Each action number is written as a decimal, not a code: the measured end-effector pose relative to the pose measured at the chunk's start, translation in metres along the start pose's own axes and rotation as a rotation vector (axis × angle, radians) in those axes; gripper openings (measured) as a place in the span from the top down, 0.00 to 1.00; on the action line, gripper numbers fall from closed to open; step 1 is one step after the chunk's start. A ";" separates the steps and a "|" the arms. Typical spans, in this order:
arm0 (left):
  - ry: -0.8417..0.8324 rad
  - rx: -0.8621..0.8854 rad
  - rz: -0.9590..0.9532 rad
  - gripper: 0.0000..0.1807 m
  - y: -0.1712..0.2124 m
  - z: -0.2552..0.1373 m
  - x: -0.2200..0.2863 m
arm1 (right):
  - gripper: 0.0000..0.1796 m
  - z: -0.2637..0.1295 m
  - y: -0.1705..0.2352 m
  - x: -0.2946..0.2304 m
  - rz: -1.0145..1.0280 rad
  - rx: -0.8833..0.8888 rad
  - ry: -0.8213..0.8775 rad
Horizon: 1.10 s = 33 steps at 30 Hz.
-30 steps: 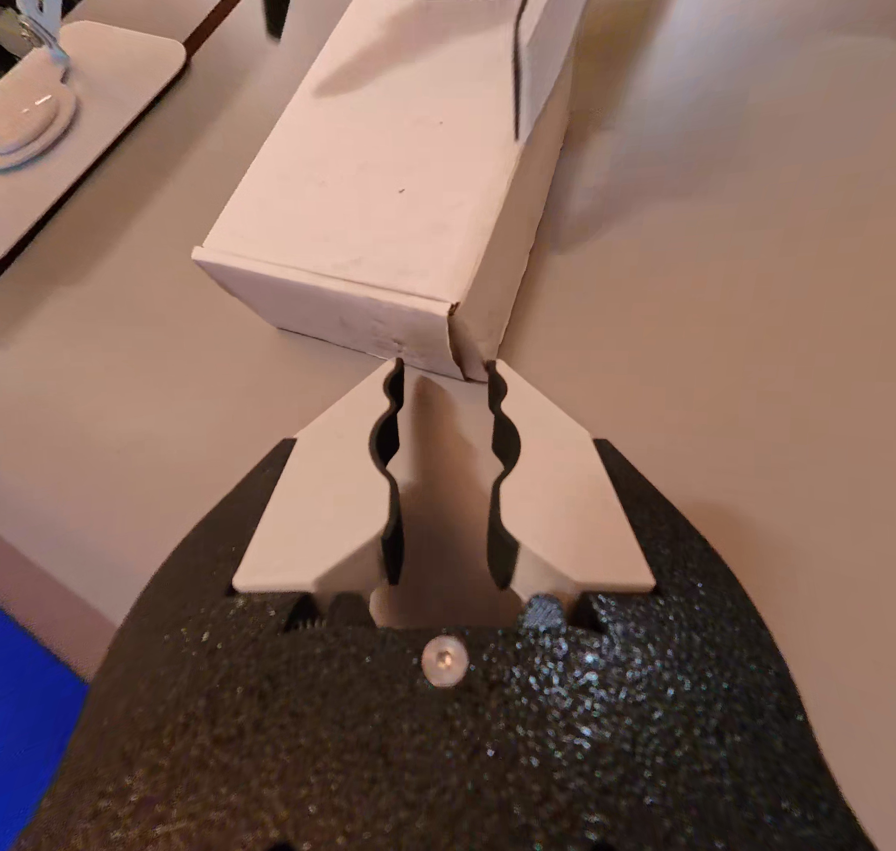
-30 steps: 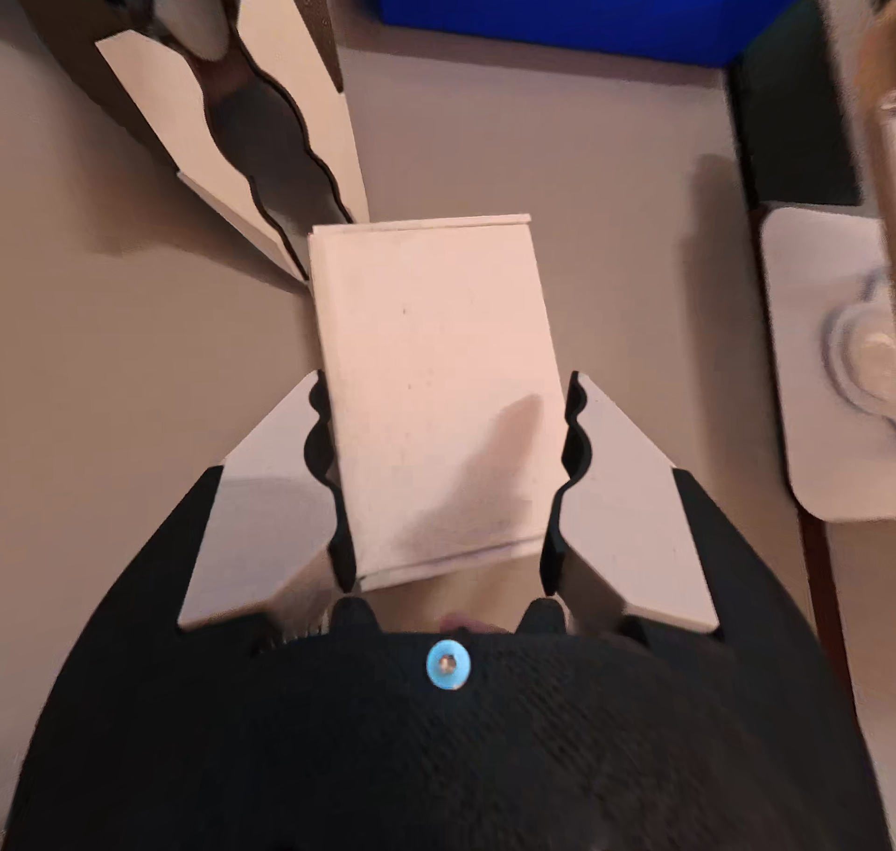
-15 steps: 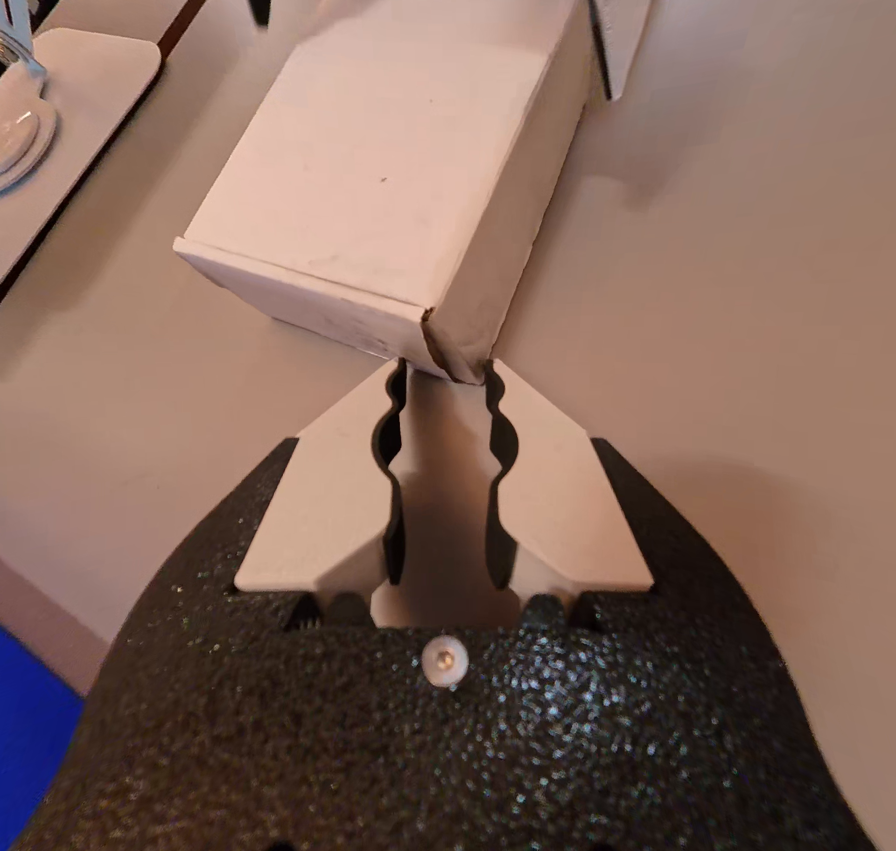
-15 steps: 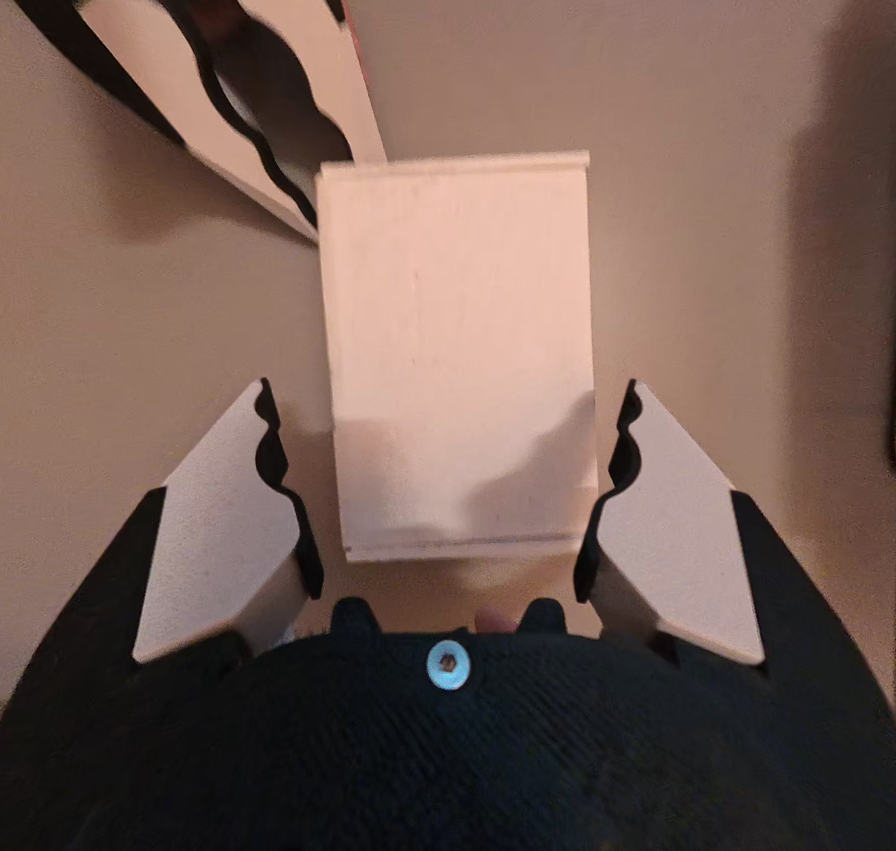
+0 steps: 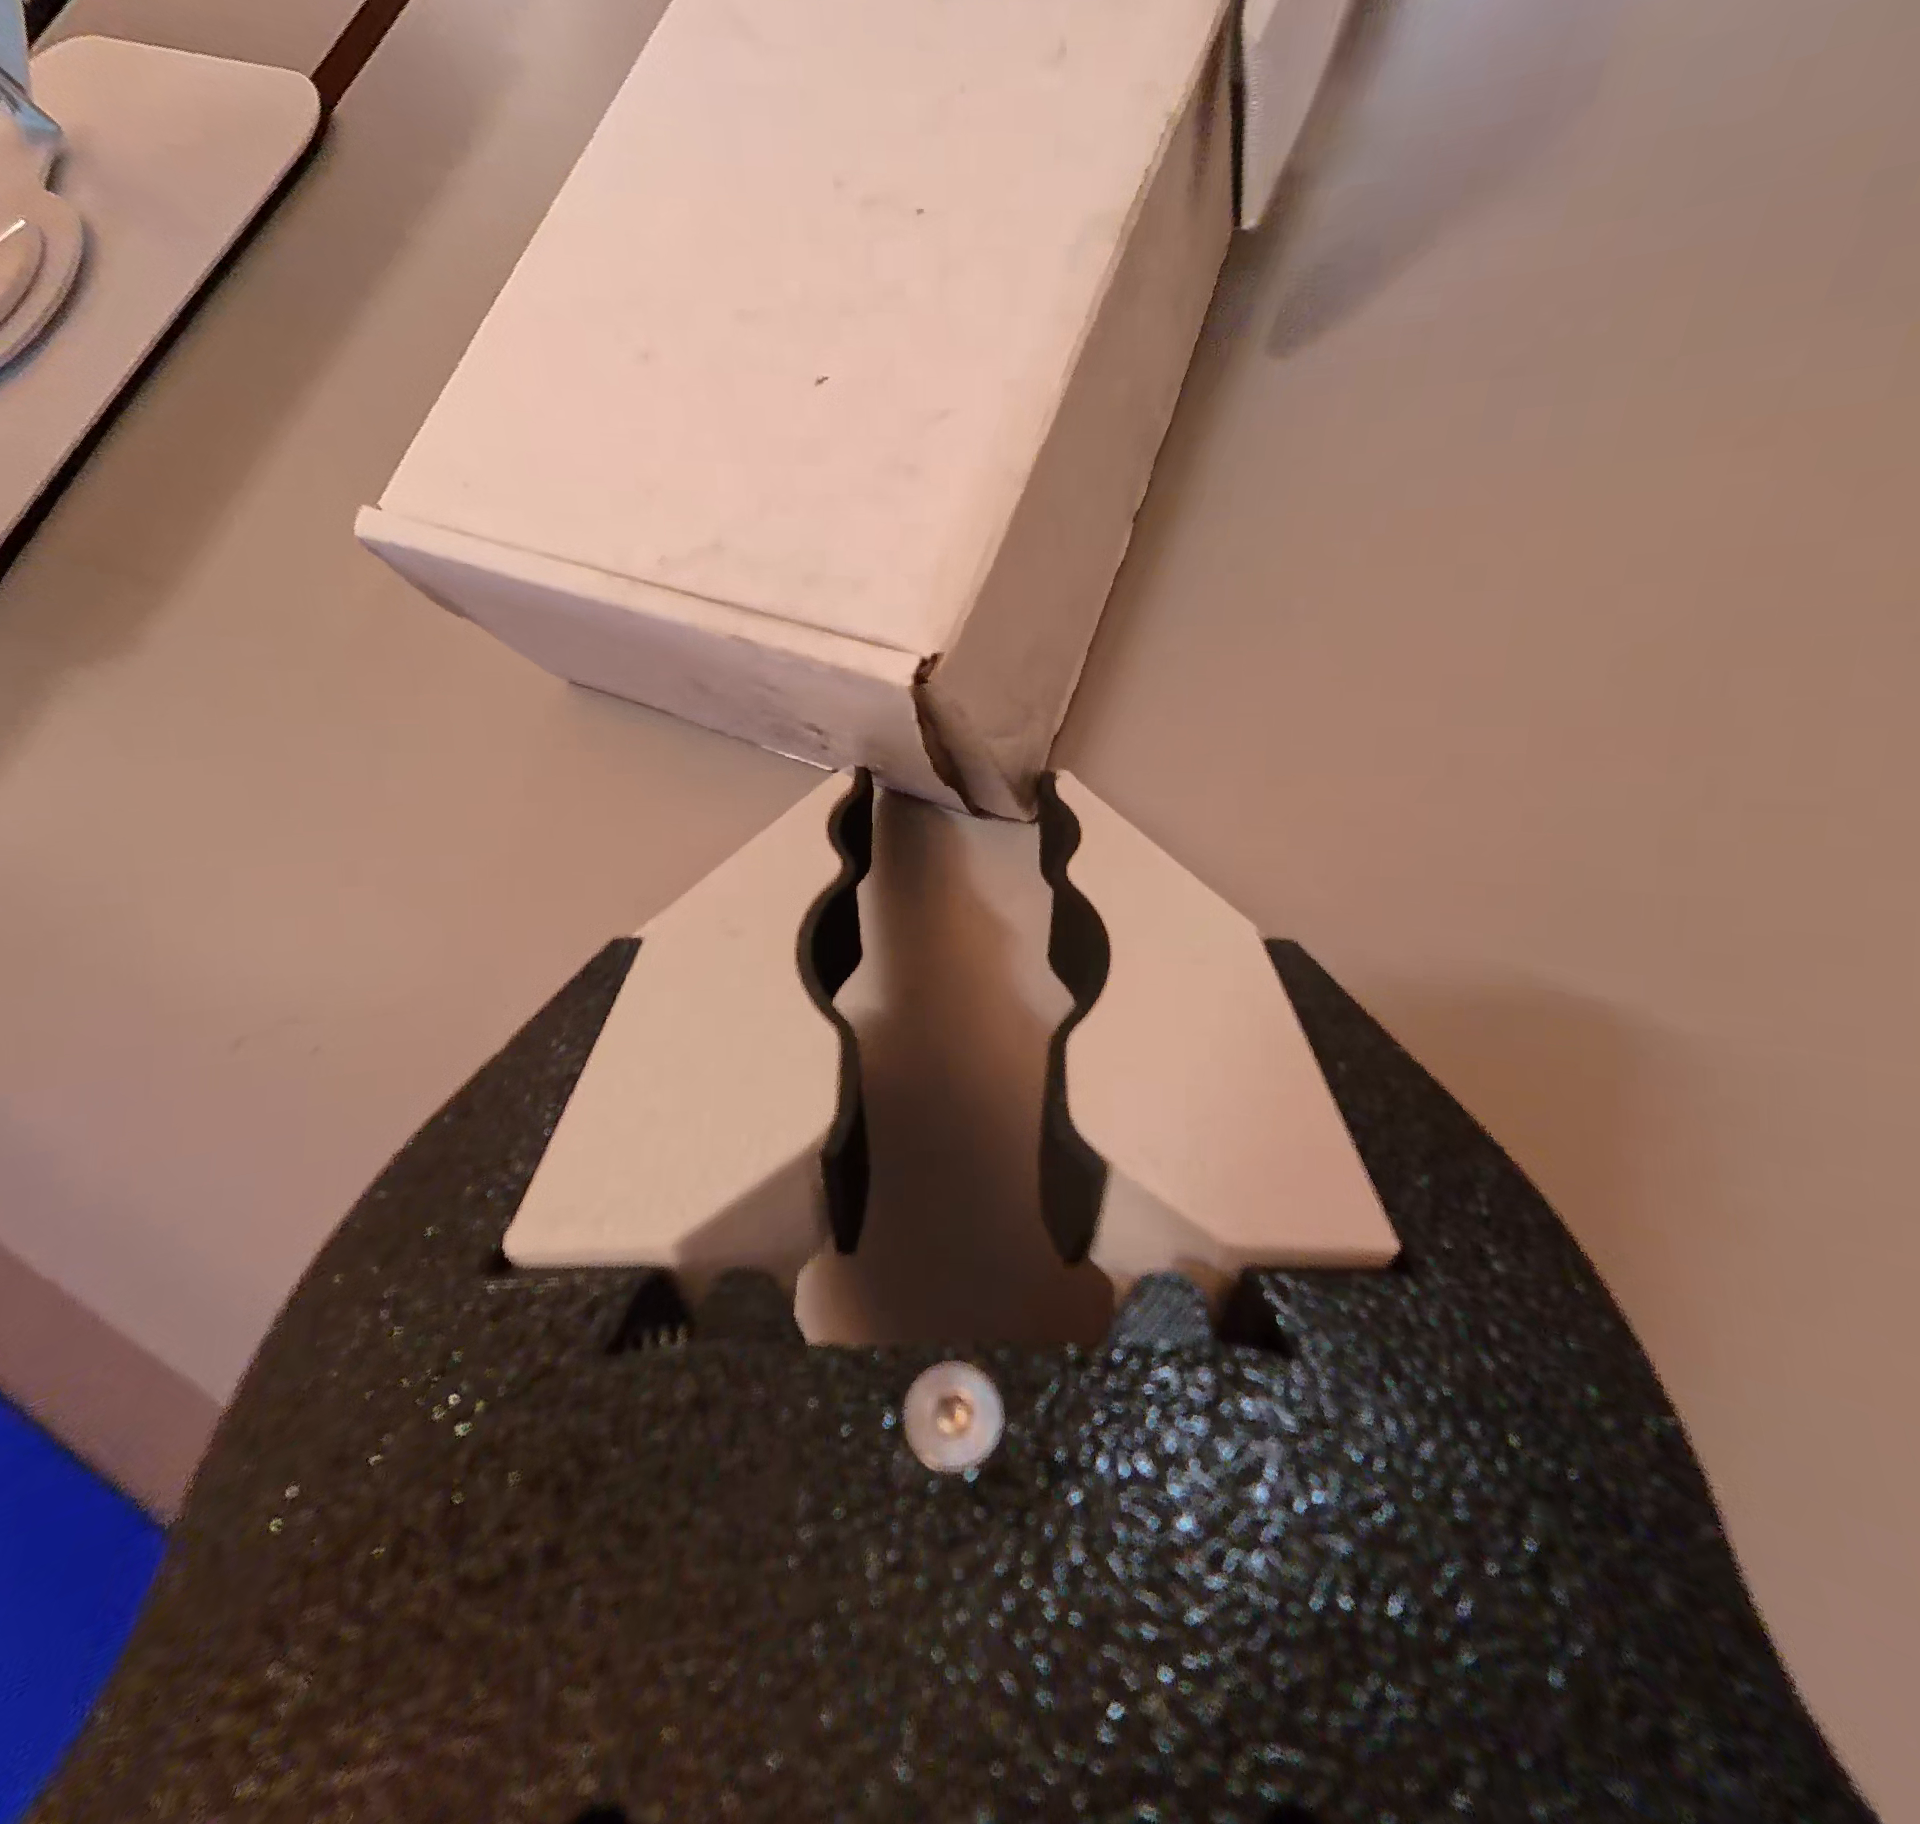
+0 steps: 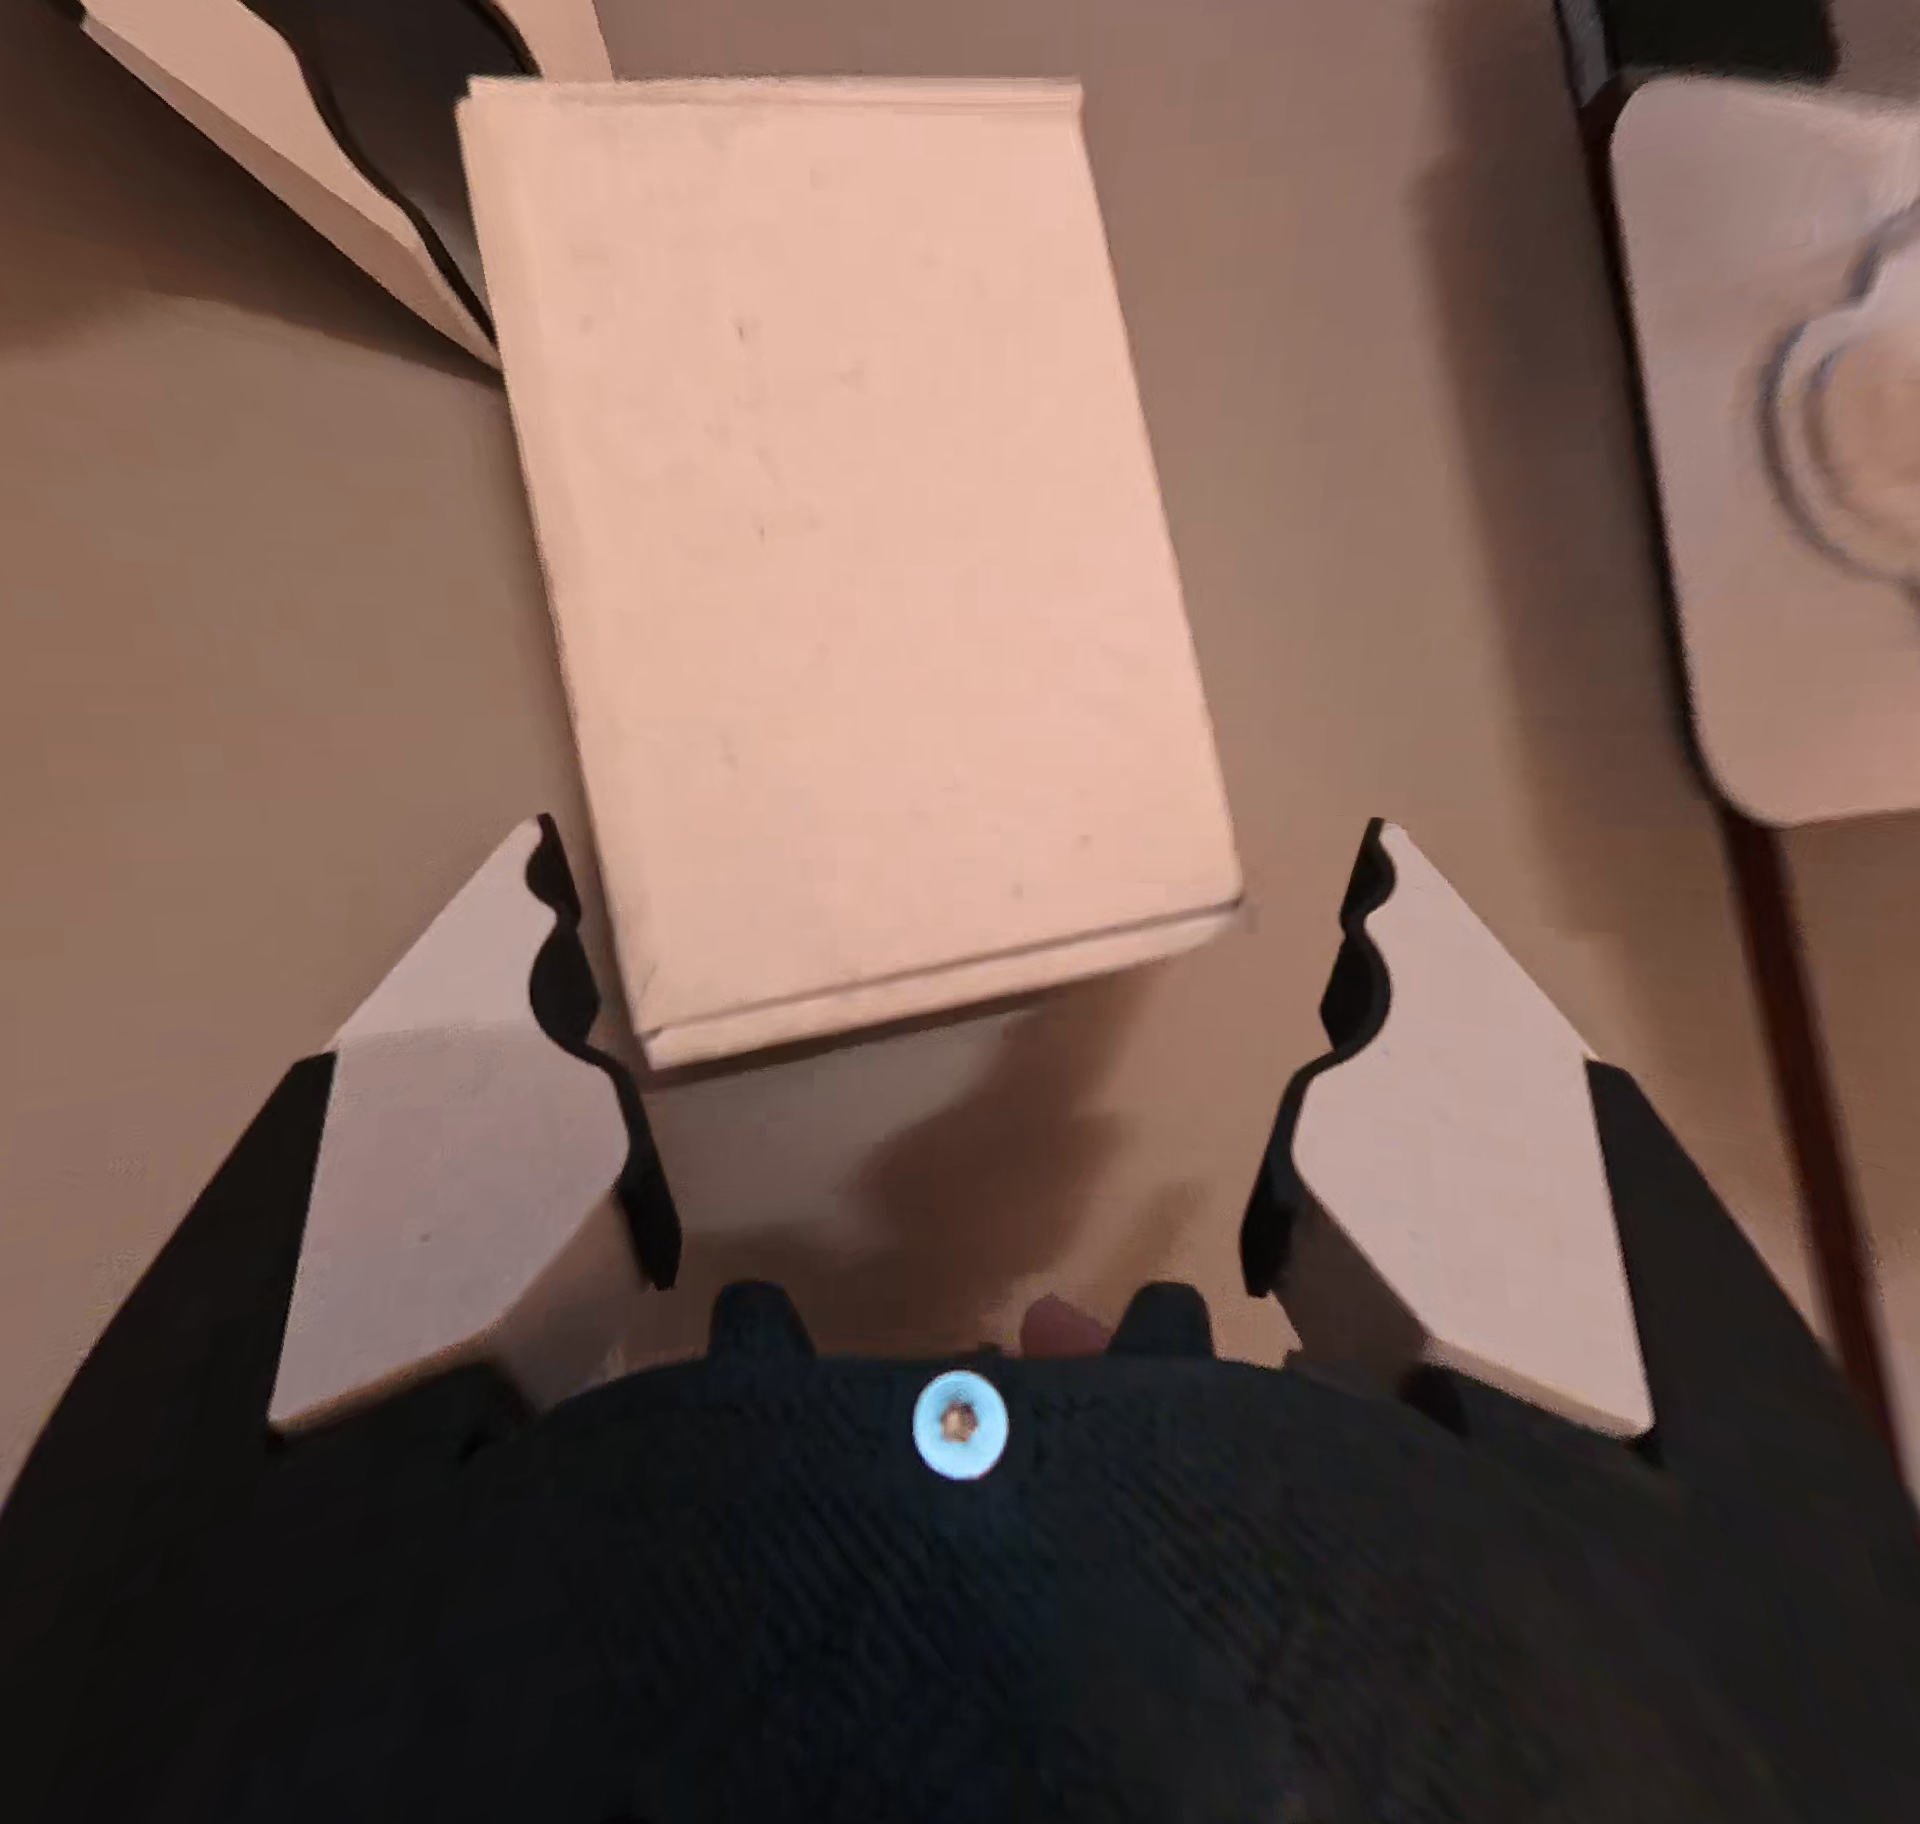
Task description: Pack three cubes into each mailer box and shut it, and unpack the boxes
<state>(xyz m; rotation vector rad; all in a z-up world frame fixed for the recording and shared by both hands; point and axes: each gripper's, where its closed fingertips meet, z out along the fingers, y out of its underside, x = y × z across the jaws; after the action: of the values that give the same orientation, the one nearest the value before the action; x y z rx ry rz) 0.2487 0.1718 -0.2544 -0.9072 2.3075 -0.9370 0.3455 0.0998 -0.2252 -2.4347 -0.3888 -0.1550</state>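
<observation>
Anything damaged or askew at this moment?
Slightly. The closed white mailer box has a small tear showing brown board at its near corner, by the left gripper fingertips. It lies skewed to the open right gripper.

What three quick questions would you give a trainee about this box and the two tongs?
1. True or false: the mailer box is standing open with its lid up.
2. Pick one. The right tongs are: A) shut on the box; B) spread wide, holding nothing; C) out of view.
3. Fill the blank: the tips of the left tongs sit at the box's nearest ____.

Key: 1 false, the box is closed. 2 B. 3 corner.
</observation>
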 end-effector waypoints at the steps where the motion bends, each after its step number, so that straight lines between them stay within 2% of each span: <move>1: 0.004 0.000 -0.003 0.84 0.000 0.000 0.000 | 0.20 0.001 -0.009 0.001 -0.035 0.009 0.000; 4: 0.018 0.000 -0.008 0.84 0.000 0.001 0.001 | 0.20 0.012 -0.019 -0.009 -0.086 -0.084 -0.101; 6: 0.026 -0.001 -0.011 0.84 0.000 0.001 0.001 | 0.28 0.022 -0.004 -0.013 -0.158 -0.247 -0.153; 8: 0.026 0.001 -0.018 0.81 0.000 0.001 0.000 | 0.26 0.027 0.003 -0.017 -0.169 -0.329 -0.213; 16: 0.060 0.008 0.016 0.82 -0.002 0.001 0.002 | 0.27 0.026 0.002 -0.020 -0.191 -0.289 -0.251; 20: 0.024 0.008 0.067 0.87 -0.002 0.003 -0.001 | 0.27 0.027 0.001 -0.021 -0.193 -0.271 -0.250; 25: 0.007 0.009 0.073 0.86 -0.002 0.002 -0.002 | 0.27 0.027 0.002 -0.020 -0.193 -0.291 -0.250; 26: 0.010 0.009 0.060 0.86 -0.002 0.001 -0.001 | 0.27 0.027 0.001 -0.021 -0.189 -0.290 -0.247; 29: 0.038 0.069 0.000 0.67 -0.007 -0.014 0.010 | 0.27 0.026 0.002 -0.022 -0.174 -0.315 -0.232; 31: 0.026 0.082 -0.034 0.63 -0.003 -0.030 0.013 | 0.29 0.018 0.002 -0.024 -0.160 -0.351 -0.221; 33: -0.014 0.102 -0.052 0.62 0.002 -0.046 0.014 | 0.29 0.015 -0.016 -0.023 -0.159 -0.283 -0.208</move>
<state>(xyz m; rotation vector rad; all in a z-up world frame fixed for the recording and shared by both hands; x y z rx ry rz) 0.2095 0.1822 -0.2291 -0.9319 2.2119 -1.0567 0.3185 0.1150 -0.2321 -2.7071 -0.6951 -0.0243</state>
